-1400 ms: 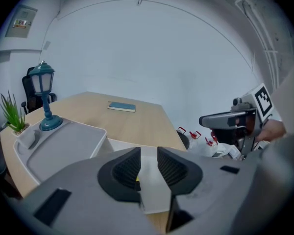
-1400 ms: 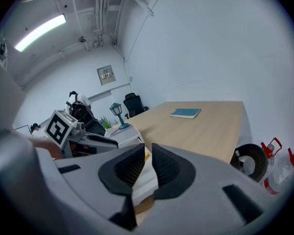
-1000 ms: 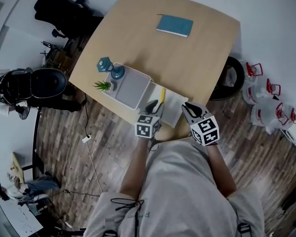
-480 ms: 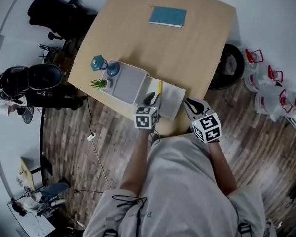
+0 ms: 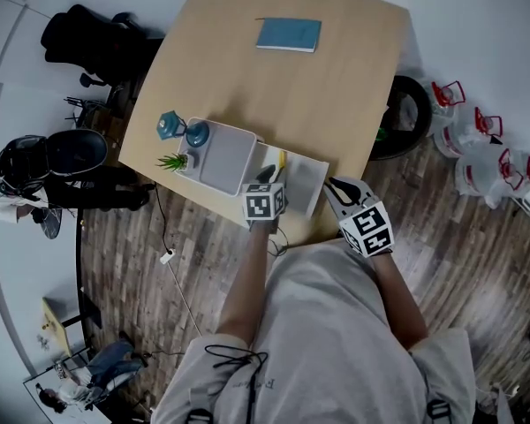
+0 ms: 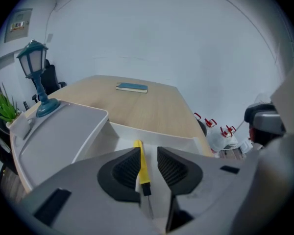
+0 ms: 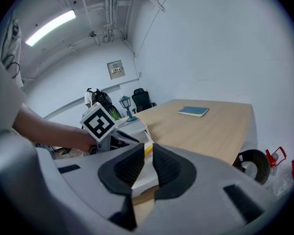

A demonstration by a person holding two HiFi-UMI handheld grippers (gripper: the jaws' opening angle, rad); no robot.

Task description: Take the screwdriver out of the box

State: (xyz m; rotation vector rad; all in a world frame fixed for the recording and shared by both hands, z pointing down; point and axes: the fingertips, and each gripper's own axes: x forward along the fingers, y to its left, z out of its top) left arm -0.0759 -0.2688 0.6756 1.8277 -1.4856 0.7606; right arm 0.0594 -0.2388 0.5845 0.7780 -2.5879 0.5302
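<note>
I have the left tool (image 5: 267, 182) poised over the box (image 5: 314, 180), which sits at the tabletop's near edge, next to a grey lid (image 5: 225, 155). In the left gripper view its jaws stand apart, and the yellow-handled screwdriver (image 6: 141, 156) lines up in the gap between them, lying on the box floor. I see no clamp on it. I judge the reach about done, while the grasp, the lift and the carry out of the box are all left. The right tool (image 5: 339, 189) hangs off the tabletop's near edge, just beside the box, with its jaws a narrow gap apart and nothing in them. So the task's thing is not yet out, and my next move should be closing on the handle.
</note>
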